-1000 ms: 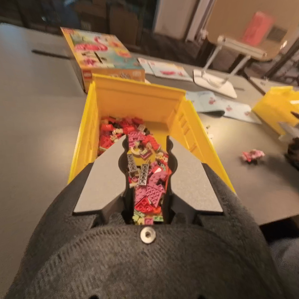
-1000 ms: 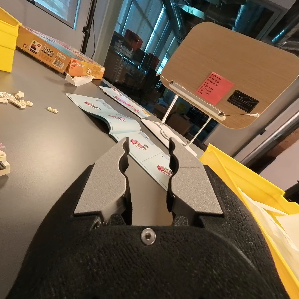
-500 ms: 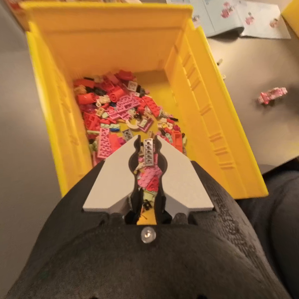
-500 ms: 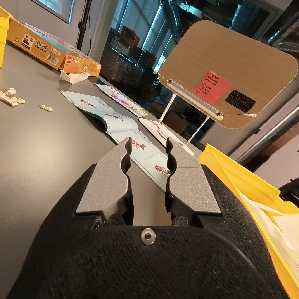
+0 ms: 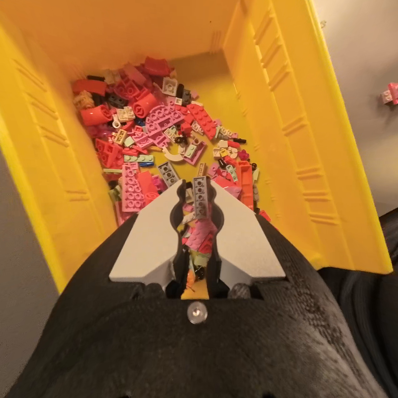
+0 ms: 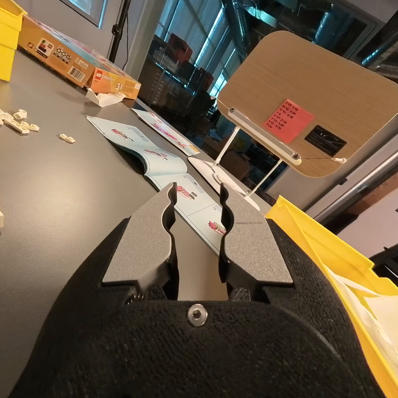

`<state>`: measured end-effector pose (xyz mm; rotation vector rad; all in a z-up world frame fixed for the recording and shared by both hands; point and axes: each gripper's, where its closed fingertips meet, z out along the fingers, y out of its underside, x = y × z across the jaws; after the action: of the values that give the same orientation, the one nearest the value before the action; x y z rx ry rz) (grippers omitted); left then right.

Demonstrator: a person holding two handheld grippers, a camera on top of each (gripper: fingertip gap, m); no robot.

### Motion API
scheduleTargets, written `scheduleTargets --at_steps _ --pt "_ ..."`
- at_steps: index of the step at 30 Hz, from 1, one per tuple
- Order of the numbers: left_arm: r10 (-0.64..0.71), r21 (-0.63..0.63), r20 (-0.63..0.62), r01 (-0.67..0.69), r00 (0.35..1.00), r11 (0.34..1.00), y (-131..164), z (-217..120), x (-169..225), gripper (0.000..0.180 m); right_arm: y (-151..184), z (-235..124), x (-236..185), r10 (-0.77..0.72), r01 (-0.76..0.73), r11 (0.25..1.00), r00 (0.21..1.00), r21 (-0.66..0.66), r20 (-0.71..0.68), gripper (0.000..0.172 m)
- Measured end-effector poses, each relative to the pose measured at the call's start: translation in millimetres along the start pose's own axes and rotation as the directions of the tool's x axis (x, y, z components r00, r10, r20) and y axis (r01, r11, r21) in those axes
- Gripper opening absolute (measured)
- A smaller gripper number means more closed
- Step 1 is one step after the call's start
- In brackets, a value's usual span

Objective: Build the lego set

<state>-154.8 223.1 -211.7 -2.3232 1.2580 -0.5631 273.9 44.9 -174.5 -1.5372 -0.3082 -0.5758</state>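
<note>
In the left wrist view, my left gripper [image 5: 197, 182] is inside a yellow bin [image 5: 280, 129], over a pile of pink, red and white toy bricks [image 5: 150, 125]. It is shut on a long grey plate [image 5: 201, 197] that lies lengthwise between the fingers, studs facing away. A second grey plate [image 5: 168, 176] lies in the pile just left of the fingertips. In the right wrist view, my right gripper [image 6: 198, 186] is open and empty. It hangs low over the grey table [image 6: 53, 193], pointing at an open instruction booklet [image 6: 159, 159].
A toy box [image 6: 75, 62] and crumpled paper [image 6: 105, 99] lie at the far left, with small white pieces [image 6: 21, 125] on the table. A wooden book stand [image 6: 312, 103] stands behind the booklet. Another yellow bin [image 6: 323, 247] holding paper is at the right. A small pink build [image 5: 389, 97] lies outside the bin. There is about 45 cm between the tips of the two grippers. Measured from the fingertips, the small pink build [image 5: 389, 97] is 15 cm or so from the right gripper and 30 cm from the left.
My left gripper dropped into the bin and closed on the grey plate, turning it in line with the fingers, and still holds it. My right gripper's fingers came slightly closer together and it shifted a little.
</note>
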Motion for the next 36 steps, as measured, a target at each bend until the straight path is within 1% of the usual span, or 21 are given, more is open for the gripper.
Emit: scheduleTargets --at_steps 3,9,14,17,20,23,25,28,31,32,34,36 --pt "-0.022 0.011 0.018 0.022 1.000 1.000 1.4 -7.5 -5.1 0.020 -0.1 0.2 -1.7 -0.008 0.008 1.000 1.000 0.000 0.006 0.037" --pt "-0.026 -0.021 0.068 0.027 0.997 0.999 13.2 -17.5 -11.9 0.024 -0.3 0.9 -4.9 -0.025 0.025 1.000 1.000 -0.002 0.018 0.036" --pt "-0.012 0.013 0.128 0.010 0.992 1.000 10.4 -26.8 -21.7 0.027 -0.1 1.4 -5.7 -0.031 0.031 1.000 0.999 -0.005 0.020 0.036" --pt "-0.026 0.050 0.161 0.018 0.987 0.999 6.3 -34.5 -28.7 0.027 0.0 1.5 -5.8 -0.033 0.033 0.999 0.999 -0.005 0.020 0.036" --pt "-0.044 0.049 0.172 0.036 0.984 0.998 7.9 -38.2 -32.7 0.027 0.1 1.7 -6.0 -0.034 0.035 0.999 0.999 -0.007 0.020 0.036" --pt "-0.051 0.007 0.187 0.050 0.981 0.999 14.9 -36.7 -35.8 0.027 0.2 1.9 -6.2 -0.036 0.036 0.999 0.999 -0.007 0.021 0.036" --pt "-0.046 -0.049 0.192 0.056 0.980 0.997 23.5 -33.8 -35.5 0.025 0.2 1.8 -6.2 -0.036 0.036 0.999 0.999 -0.007 0.022 0.035" --pt "-0.035 -0.149 0.162 0.060 0.986 0.987 38.7 -28.4 -28.9 0.017 0.0 1.9 -6.4 -0.036 0.037 0.999 0.999 -0.007 0.022 0.035" --pt "-0.022 -0.228 0.153 0.057 0.988 0.972 50.4 -24.7 -27.0 0.015 -0.1 1.8 -6.4 -0.035 0.035 0.999 0.999 -0.006 0.023 0.035" --pt "-0.018 -0.237 0.165 0.058 0.986 0.970 51.4 -24.4 -29.4 0.015 -0.2 1.8 -6.4 -0.035 0.035 0.999 0.999 -0.005 0.023 0.035" --pt "-0.025 -0.210 0.192 0.066 0.981 0.976 45.9 -25.4 -34.6 0.012 -0.3 1.7 -6.5 -0.035 0.035 0.999 0.999 -0.005 0.024 0.035" --pt "-0.024 -0.176 0.260 0.072 0.965 0.982 38.8 -30.7 -44.5 0.002 -0.3 1.7 -6.6 -0.036 0.036 0.999 0.999 -0.005 0.024 0.034"
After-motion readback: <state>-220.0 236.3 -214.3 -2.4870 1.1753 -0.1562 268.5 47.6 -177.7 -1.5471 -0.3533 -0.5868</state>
